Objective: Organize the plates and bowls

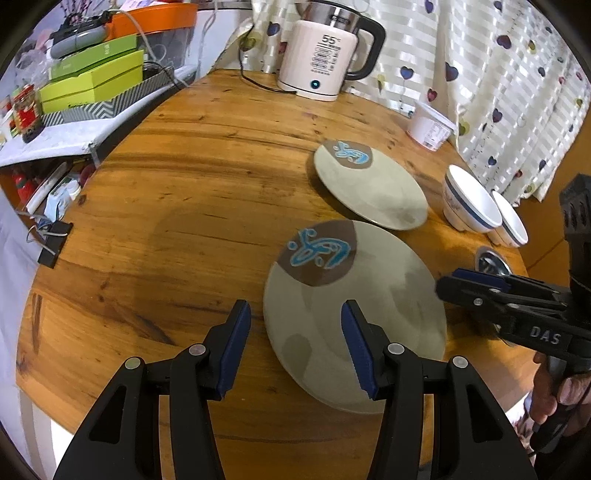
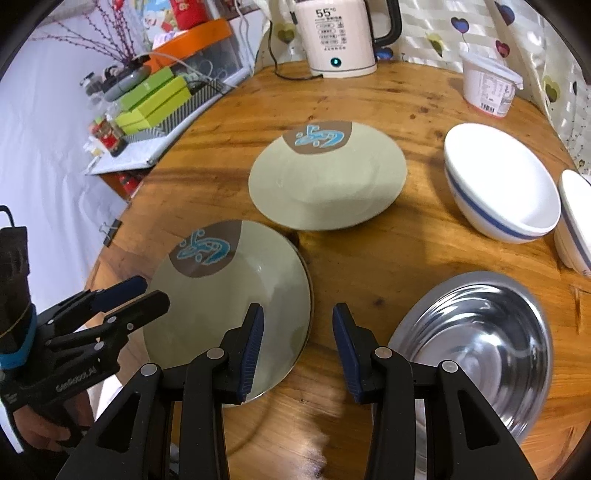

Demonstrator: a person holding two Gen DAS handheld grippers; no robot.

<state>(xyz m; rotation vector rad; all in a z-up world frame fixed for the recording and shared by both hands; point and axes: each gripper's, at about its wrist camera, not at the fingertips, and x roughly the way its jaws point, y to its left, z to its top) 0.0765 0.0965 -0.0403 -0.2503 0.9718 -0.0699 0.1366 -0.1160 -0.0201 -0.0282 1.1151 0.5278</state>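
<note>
Two beige plates with a brown patch and blue motif lie on the round wooden table (image 1: 184, 206). The near plate (image 1: 354, 314) (image 2: 229, 295) sits between both grippers. My left gripper (image 1: 295, 314) (image 2: 153, 291) is open, and the plate's left rim lies between its fingers with no pad pressing on it. At the opposite side my right gripper (image 2: 298, 317) (image 1: 454, 284) is open over the plate's right rim. The far plate (image 1: 369, 184) (image 2: 328, 177) lies behind. Two white bowls with a blue band (image 2: 498, 188) (image 2: 576, 221) stand at the right. A steel bowl (image 2: 476, 339) is nearest on the right.
An electric kettle (image 2: 343, 33) with its cord and a white tub (image 2: 487, 88) stand at the table's far edge. A shelf with green boxes (image 1: 92, 81) adjoins the table on the left. A binder clip (image 1: 55, 243) sits on the left rim. A curtain (image 1: 498, 92) hangs behind.
</note>
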